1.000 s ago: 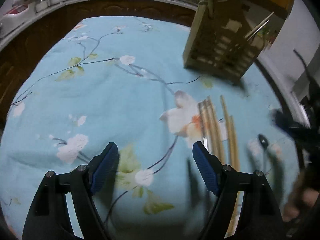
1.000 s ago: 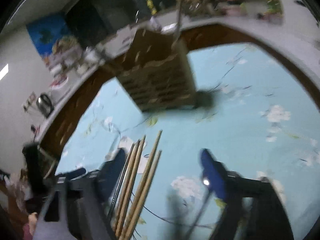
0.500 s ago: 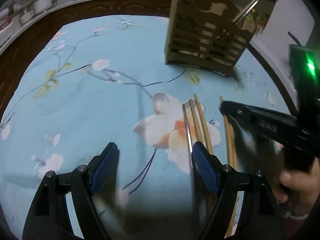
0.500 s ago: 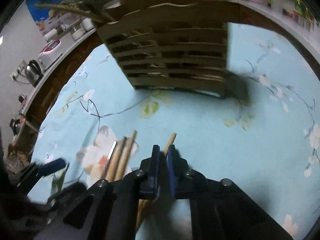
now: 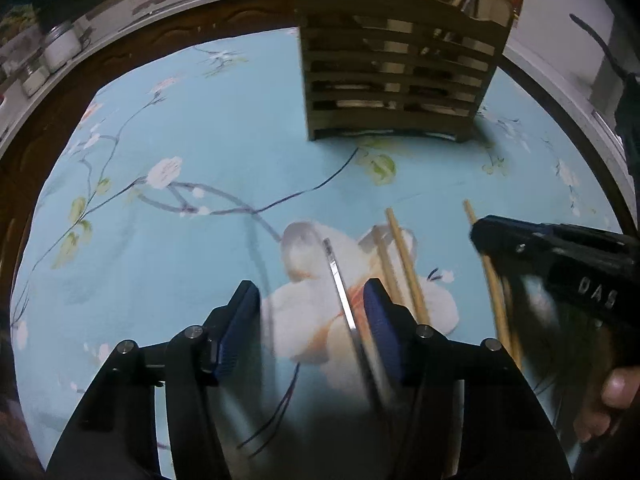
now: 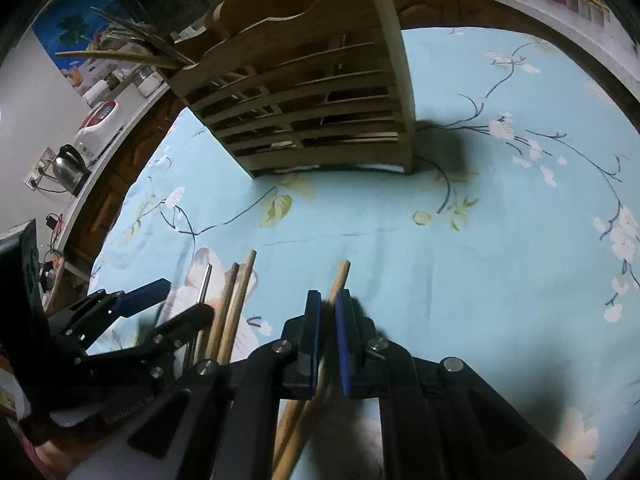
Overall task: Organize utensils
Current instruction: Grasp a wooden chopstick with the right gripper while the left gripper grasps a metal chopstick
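Standing at the far side of the light-blue floral tablecloth (image 6: 480, 264), the slatted brown wooden utensil holder (image 6: 316, 108) has thin sticks fanning out of its left compartment in the right wrist view and a pale handle leaning out of its top in the left wrist view; what lies behind the slats is too dark to tell. The right gripper (image 6: 327, 320) has its blue pads pinched nearly together on a tan wooden chopstick (image 6: 340, 278), whose lower length is hidden under the black frame, where a second stick seems to lie alongside. The left gripper (image 5: 312, 312) hangs with jaws wide apart and empty, a flat silver metal utensil handle (image 5: 338, 276) lying between them close to the right-hand pad; its lower end blurs out. Two more wooden chopsticks (image 5: 402, 256) lie side by side just beyond that pad. A silver electric kettle (image 6: 70, 166) sits on the counter past the table.
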